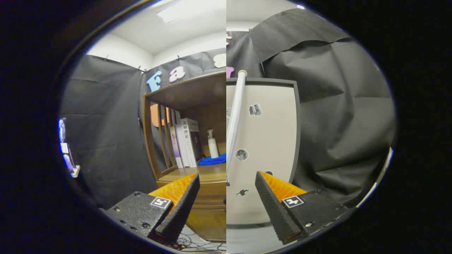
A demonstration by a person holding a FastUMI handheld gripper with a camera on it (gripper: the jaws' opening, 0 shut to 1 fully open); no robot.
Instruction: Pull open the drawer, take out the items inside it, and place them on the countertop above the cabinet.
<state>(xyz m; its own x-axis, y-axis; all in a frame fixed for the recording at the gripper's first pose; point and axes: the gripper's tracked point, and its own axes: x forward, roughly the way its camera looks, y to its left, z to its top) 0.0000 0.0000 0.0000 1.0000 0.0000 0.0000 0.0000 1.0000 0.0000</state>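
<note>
So the gripper (227, 203) has its two fingers spread wide apart, nothing between them and nothing touching either one. It's just hanging in the air in front of the furniture.

Straight ahead, beyond the fingers, sits the brown wooden cabinet (197, 190), with a flat drawer front (206, 194) under its countertop (208, 173). The drawer looks closed, flush with the frame, so I can't tell what's inside. The near finger on the left overlaps the cabinet's corner in the view, but it isn't in contact as far as I can see.

On the countertop, under a wooden shelf hood, there's a row of upright books (185, 144) leaning against slats, a white pump bottle (212, 144) just beside them, and a folded blue cloth (213, 160) lying at the bottle's foot.

To the right stands a pale grey panel with a dark frame (272, 141), dotted with little stickers, and a white ribbed hose (236, 113) runs down its front.
</note>
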